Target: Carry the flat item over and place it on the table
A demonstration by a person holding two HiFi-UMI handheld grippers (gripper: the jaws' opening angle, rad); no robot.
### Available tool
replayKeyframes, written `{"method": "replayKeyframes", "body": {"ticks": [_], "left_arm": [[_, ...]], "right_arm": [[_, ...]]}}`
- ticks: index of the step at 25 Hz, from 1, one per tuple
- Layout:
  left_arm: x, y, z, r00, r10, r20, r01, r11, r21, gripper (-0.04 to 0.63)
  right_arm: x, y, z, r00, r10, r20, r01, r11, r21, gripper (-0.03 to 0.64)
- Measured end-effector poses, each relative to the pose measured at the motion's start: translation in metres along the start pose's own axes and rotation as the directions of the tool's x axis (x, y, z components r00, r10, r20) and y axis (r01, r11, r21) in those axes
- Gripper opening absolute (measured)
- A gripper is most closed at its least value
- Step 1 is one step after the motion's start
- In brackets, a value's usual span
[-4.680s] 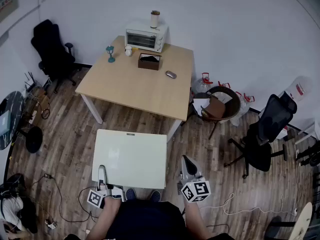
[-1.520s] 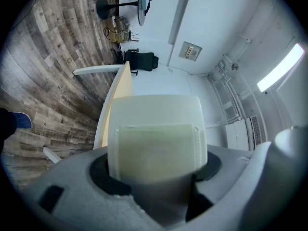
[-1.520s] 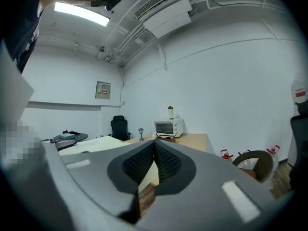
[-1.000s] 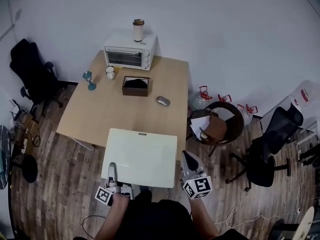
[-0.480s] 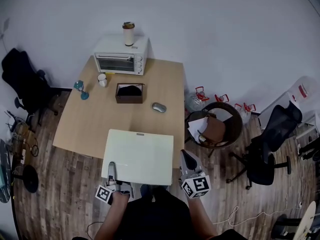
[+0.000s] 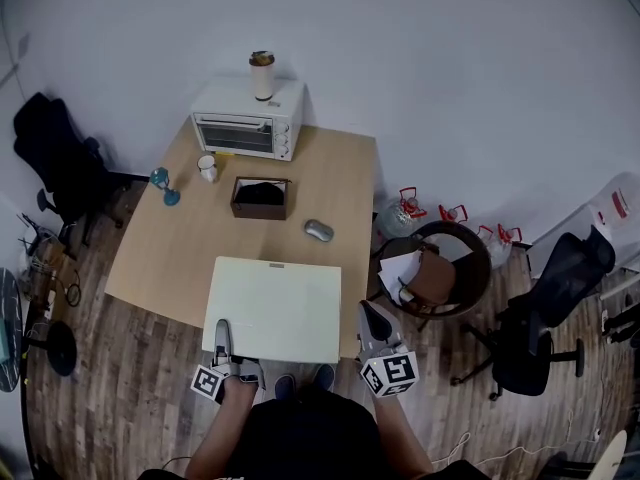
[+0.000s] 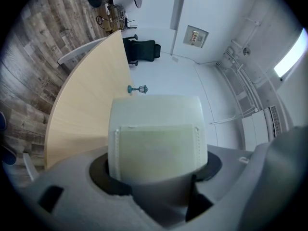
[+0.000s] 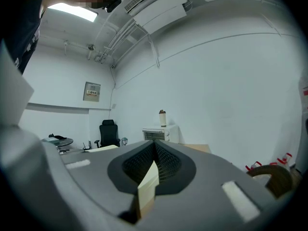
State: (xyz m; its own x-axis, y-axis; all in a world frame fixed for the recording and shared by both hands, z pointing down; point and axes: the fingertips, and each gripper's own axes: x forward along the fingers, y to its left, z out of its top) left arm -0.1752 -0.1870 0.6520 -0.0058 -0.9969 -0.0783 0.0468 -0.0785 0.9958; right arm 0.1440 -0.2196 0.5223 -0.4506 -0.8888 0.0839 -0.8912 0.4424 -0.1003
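A flat white board (image 6: 275,308) hangs level between both grippers, over the near part of the wooden table (image 6: 170,248). My left gripper (image 6: 222,332) is shut on the board's near left corner. My right gripper (image 6: 366,314) is shut on its right edge. In the left gripper view the pale board (image 7: 156,129) fills the space between the jaws, with the tabletop (image 7: 82,105) beyond. In the right gripper view the board's thin edge (image 8: 148,183) is pinched between the dark pads. Whether the board touches the table I cannot tell.
At the table's far end stand a white toaster oven (image 6: 247,128) with a cup (image 6: 262,75) on top, a mug (image 6: 208,168), a teal figure (image 6: 163,184), a brown box (image 6: 259,197) and a mouse (image 6: 319,230). A round basket chair (image 6: 440,263) and black office chairs (image 6: 55,153) flank the table.
The board and both grippers have come forward from above the floor to above the table's near edge. The grips have not changed.
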Motion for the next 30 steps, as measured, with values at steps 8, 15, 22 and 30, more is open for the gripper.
{"method": "replayKeyframes", "body": {"ticks": [8,15,22,30], "left_arm": [[0.036,0.022,-0.029,0.998,0.029,0.05,-0.03,0.999,0.018,0.296],[0.077,0.056,-0.026,0.996,0.06,0.06,-0.062,0.998,0.024,0.296],[0.127,0.117,-0.01,0.989,0.148,-0.012,-0.145,0.983,0.113,0.298],[0.173,0.155,0.01,0.99,0.137,0.016,-0.138,0.99,0.039,0.298]], "right_arm": [[0.031,-0.039,-0.001,0.997,0.079,0.0,-0.079,0.997,-0.003,-0.003],[0.048,-0.046,0.004,0.995,0.095,0.023,-0.095,0.995,0.007,-0.003],[0.065,-0.044,0.007,0.998,0.056,0.03,-0.056,0.998,0.009,-0.003],[0.086,-0.031,0.016,0.997,0.056,0.043,-0.056,0.998,-0.008,-0.003]]}}
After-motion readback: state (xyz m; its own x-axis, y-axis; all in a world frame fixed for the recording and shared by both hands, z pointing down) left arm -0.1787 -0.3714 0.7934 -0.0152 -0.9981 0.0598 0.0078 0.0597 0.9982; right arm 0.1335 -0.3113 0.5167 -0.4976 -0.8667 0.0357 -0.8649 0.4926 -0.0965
